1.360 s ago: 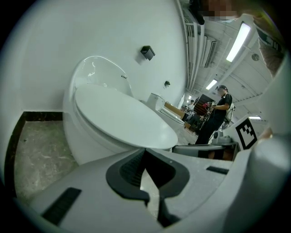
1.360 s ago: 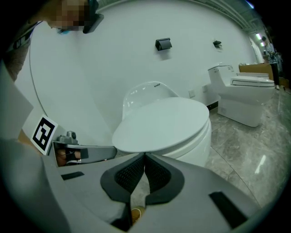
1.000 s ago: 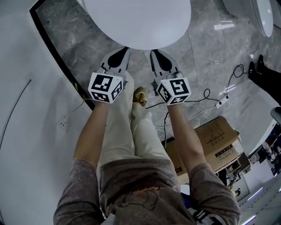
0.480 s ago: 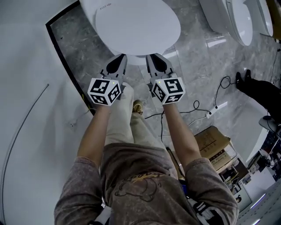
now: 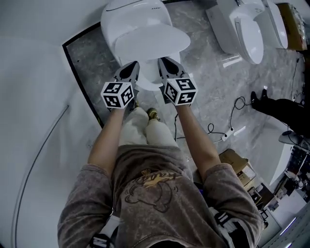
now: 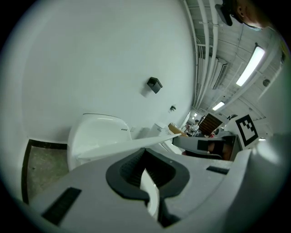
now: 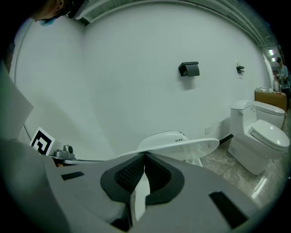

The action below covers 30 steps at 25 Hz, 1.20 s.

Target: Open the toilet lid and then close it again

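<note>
A white toilet (image 5: 135, 13) stands against the wall, and the front of its lid (image 5: 150, 42) is raised off the bowl. My left gripper (image 5: 131, 71) and right gripper (image 5: 166, 69) sit side by side at the lid's front rim, both shut. In the left gripper view the thin lid edge (image 6: 136, 144) lies across the top of the shut left gripper (image 6: 144, 157), with the toilet body (image 6: 97, 132) behind. The right gripper view shows the same: the lid (image 7: 182, 146) rests over the tips of the right gripper (image 7: 144, 157). Neither gripper clamps the lid.
A second toilet (image 5: 244, 29) (image 7: 261, 132) stands to the right. A cable with a power strip (image 5: 227, 133) and a cardboard box (image 5: 232, 160) lie on the grey floor. A black fitting (image 7: 188, 69) hangs on the white wall. The person's shoe (image 5: 154, 114) is below the grippers.
Both grippers have risen together at the lid's front rim, and the lid's front has come up with them. More of the toilet and room now shows.
</note>
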Each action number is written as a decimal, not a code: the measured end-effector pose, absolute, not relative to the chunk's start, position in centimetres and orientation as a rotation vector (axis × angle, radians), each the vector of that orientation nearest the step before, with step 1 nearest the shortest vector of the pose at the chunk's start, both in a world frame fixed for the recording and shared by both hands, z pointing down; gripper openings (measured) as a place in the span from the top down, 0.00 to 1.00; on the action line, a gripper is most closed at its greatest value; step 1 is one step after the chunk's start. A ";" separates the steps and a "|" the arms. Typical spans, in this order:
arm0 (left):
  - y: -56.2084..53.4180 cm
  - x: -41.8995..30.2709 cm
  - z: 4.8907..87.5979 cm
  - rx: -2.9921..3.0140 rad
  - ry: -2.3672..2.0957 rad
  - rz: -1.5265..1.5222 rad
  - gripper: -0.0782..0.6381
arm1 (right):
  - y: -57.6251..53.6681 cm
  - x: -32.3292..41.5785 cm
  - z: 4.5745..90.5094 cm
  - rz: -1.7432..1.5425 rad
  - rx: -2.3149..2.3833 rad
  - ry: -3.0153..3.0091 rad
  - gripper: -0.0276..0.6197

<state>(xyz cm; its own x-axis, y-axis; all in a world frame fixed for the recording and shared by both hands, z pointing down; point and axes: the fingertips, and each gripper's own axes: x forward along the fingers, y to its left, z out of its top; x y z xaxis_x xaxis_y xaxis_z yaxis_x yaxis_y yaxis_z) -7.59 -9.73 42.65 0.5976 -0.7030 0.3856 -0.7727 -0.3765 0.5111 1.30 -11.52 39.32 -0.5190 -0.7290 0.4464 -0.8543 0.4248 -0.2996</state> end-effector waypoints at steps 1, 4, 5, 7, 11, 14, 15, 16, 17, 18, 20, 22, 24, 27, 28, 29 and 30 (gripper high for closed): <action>-10.4 -7.8 42.1 2.154 -1.167 0.130 0.88 | -12.3 1.0 38.7 0.725 1.372 -2.439 0.92; -12.7 -8.6 40.5 2.149 -1.192 0.113 0.88 | -14.8 0.2 37.0 0.701 1.330 -2.466 0.92; -13.5 -8.9 40.0 2.151 -1.201 0.110 0.88 | -15.6 -0.2 36.4 0.692 1.318 -2.475 0.92; -14.9 -9.5 39.3 2.152 -1.217 0.106 0.88 | -17.2 -0.8 35.5 0.678 1.297 -2.489 0.92; -17.2 -10.4 38.3 2.127 -1.261 0.095 0.88 | -19.7 -1.8 34.3 0.675 1.246 -2.507 0.92; -19.5 -11.3 37.2 2.107 -1.297 0.090 0.88 | -22.2 -2.8 33.0 0.650 1.190 -2.530 0.92; -20.3 -11.7 36.8 2.105 -1.309 0.088 0.88 | -23.0 -3.2 32.5 0.642 1.172 -2.540 0.92; -21.0 -12.0 36.5 2.104 -1.319 0.087 0.88 | -23.9 -3.5 32.1 0.637 1.157 -2.550 0.92; -21.8 -12.3 36.3 2.099 -1.329 0.086 0.88 | -24.6 -3.8 31.8 0.636 1.142 -2.560 0.92; -22.4 -12.6 36.2 2.091 -1.340 0.087 0.88 | -25.3 -4.0 31.7 0.636 1.127 -2.568 0.92; -23.5 -13.0 36.2 2.074 -1.361 0.089 0.88 | -26.5 -4.5 31.7 0.636 1.095 -2.579 0.92; -24.5 -13.7 36.1 2.061 -1.376 0.100 0.88 | -27.7 -5.2 31.6 0.631 1.066 -2.587 0.92; -25.8 -14.1 36.1 2.053 -1.380 0.118 0.88 | -29.1 -5.8 31.6 0.621 1.039 -2.591 0.92; -27.7 -14.6 36.3 2.041 -1.390 0.137 0.88 | -31.2 -6.3 32.1 0.614 1.002 -2.594 0.92; -28.3 -14.8 36.2 2.039 -1.397 0.138 0.88 | -31.8 -6.6 32.3 0.617 0.992 -2.593 0.92; -28.7 -15.1 36.2 2.039 -1.404 0.134 0.88 | -32.3 -6.8 32.6 0.622 0.982 -2.592 0.91; -29.0 -15.3 36.0 2.040 -1.410 0.129 0.88 | -32.7 -7.1 32.8 0.628 0.974 -2.592 0.92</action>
<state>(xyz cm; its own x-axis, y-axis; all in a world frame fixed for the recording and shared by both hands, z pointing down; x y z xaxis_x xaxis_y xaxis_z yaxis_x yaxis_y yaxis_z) -15.30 -29.03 36.02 0.4174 -0.8037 0.4240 -0.8673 -0.2132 0.4498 -7.07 -32.75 32.80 -0.7246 -0.5462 0.4202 -0.6780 0.6743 -0.2926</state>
